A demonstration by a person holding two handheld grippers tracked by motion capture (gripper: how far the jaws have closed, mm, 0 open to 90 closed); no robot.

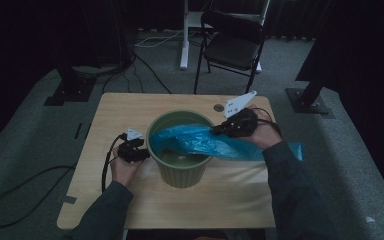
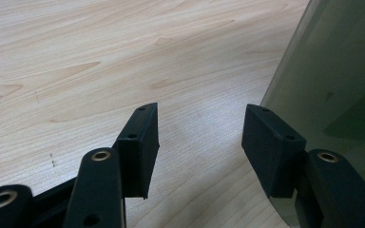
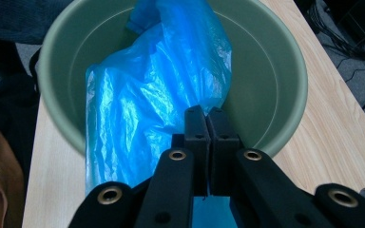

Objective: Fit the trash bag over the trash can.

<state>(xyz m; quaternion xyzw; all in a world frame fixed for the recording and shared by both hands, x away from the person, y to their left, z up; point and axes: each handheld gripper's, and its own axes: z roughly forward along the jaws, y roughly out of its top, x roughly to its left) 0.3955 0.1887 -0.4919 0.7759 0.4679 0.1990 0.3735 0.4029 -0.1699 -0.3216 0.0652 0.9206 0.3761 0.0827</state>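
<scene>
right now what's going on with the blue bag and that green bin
A person works at a wooden table with a gripper in each hand. The right gripper is shut on a blue plastic bag, which drapes over the rim of the green bin, part inside and part trailing out on the person's right. The left gripper sits open beside the bin's outer wall, holding nothing.

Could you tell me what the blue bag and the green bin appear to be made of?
The blue bag looks like thin plastic film: translucent, glossy, finely crinkled. The green bin seems to be moulded plastic with a smooth, matte olive finish and ribbed outer wall, though the dim light leaves that open.
</scene>
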